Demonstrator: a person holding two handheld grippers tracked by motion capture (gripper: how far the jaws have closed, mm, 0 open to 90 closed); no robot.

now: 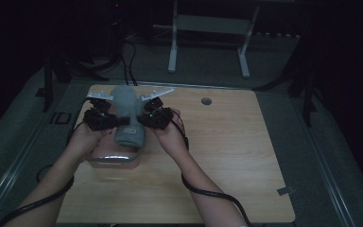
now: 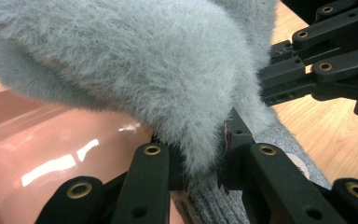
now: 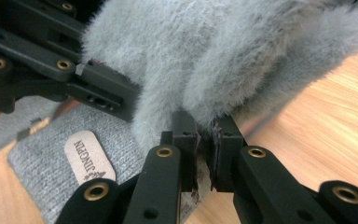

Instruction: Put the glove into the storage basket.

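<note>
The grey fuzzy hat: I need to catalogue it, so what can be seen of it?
The grey hat has a fluffy, fur-like crown and a ribbed knit cuff bearing a small pale oval label printed JINGPIN. It hangs opened out above the wooden table and a pinkish translucent container. The left gripper and right gripper each pinch its edge, one on each side.

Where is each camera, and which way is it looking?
High view: sits above the person's side of the wooden table, looking forward and down; both forearms, left gripper and right gripper hold the grey hat over a pink box.
Left gripper view: rides the left gripper, looking along its jaws, pinching the fuzzy hat.
Right gripper view: rides the right gripper, jaws pinching the hat.
Shared: both gripper views show the hat and the other gripper.
</note>
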